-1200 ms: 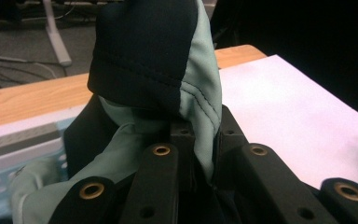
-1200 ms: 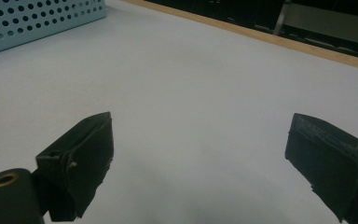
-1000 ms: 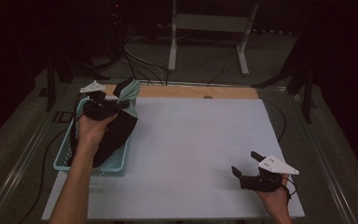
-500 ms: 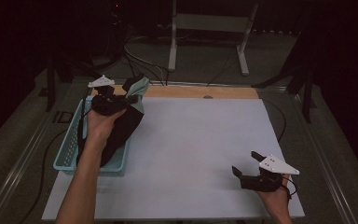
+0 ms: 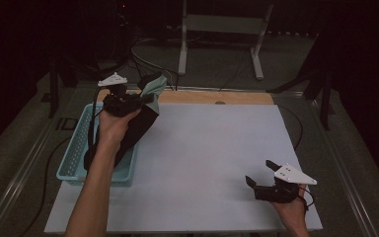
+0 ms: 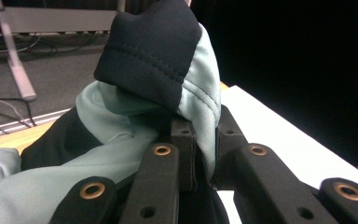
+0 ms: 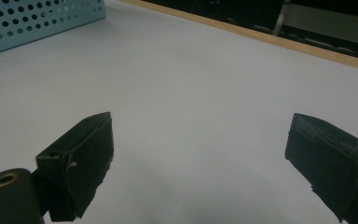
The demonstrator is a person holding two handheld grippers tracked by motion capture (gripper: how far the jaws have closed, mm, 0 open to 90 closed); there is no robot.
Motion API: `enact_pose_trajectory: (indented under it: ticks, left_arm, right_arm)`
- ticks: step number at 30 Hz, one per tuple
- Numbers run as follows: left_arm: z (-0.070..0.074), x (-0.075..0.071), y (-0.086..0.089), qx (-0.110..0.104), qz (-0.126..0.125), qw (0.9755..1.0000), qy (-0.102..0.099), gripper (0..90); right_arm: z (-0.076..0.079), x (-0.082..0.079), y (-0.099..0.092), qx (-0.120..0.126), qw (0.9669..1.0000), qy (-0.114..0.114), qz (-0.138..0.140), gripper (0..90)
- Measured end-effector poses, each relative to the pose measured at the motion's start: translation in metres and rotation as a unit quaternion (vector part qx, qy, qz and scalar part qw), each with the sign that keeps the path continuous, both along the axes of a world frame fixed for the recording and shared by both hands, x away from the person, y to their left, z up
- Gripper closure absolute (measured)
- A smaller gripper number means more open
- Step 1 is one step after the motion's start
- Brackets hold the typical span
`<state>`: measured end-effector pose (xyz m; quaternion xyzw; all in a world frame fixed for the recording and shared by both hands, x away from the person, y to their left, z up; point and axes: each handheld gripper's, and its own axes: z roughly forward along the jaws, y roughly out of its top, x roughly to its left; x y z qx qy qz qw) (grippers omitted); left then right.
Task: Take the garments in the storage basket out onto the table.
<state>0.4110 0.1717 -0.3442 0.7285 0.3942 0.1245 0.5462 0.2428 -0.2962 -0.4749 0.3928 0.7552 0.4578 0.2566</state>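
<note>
High view | my left gripper (image 5: 147,97) clamped on black-and-mint garment (image 5: 143,118), lifted over far end of blue basket (image 5: 74,158), rest of cloth trailing into it | left gripper view: jaws pinching mint fabric | my right gripper (image 5: 260,174) jaws apart, holding nothing, low over white bench (image 5: 207,148) near right corner

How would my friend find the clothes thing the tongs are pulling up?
Look at the white table, then the light blue plastic basket at its left edge. Above it, the left tongs pinch a black and pale green cloth garment, the one soft, hanging thing there.
</note>
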Motion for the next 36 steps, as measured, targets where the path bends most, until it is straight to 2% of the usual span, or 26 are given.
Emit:
enact_pose_trajectory:
  ticks: [6, 13, 27, 31, 36]
  left_arm:
    - [0.004, 0.004, -0.016, -0.017, -0.016, 0.9997, -0.005, 83.1]
    - [0.005, 0.009, -0.035, -0.027, -0.034, 0.9991, -0.004, 83.1]
    - [0.005, 0.016, -0.064, -0.032, -0.059, 0.9977, -0.001, 83.1]
    - [0.001, 0.018, -0.069, -0.041, -0.066, 0.997, 0.004, 83.1]
    - [-0.001, 0.019, -0.076, -0.038, -0.07, 0.9968, 0.007, 83.2]
  right_arm:
    - [0.0, 0.0, 0.0, 0.0, 1.0, 0.0, 0.001, 7.6]
    - [0.0, 0.0, -0.001, -0.001, 1.0, 0.0, -0.001, 7.6]
    - [0.0, 0.0, -0.002, -0.001, 1.0, 0.002, -0.002, 7.7]
    - [0.0, 0.0, -0.002, -0.001, 1.0, 0.003, -0.002, 7.6]
    - [0.0, 0.0, -0.002, -0.001, 1.0, 0.003, -0.003, 7.6]
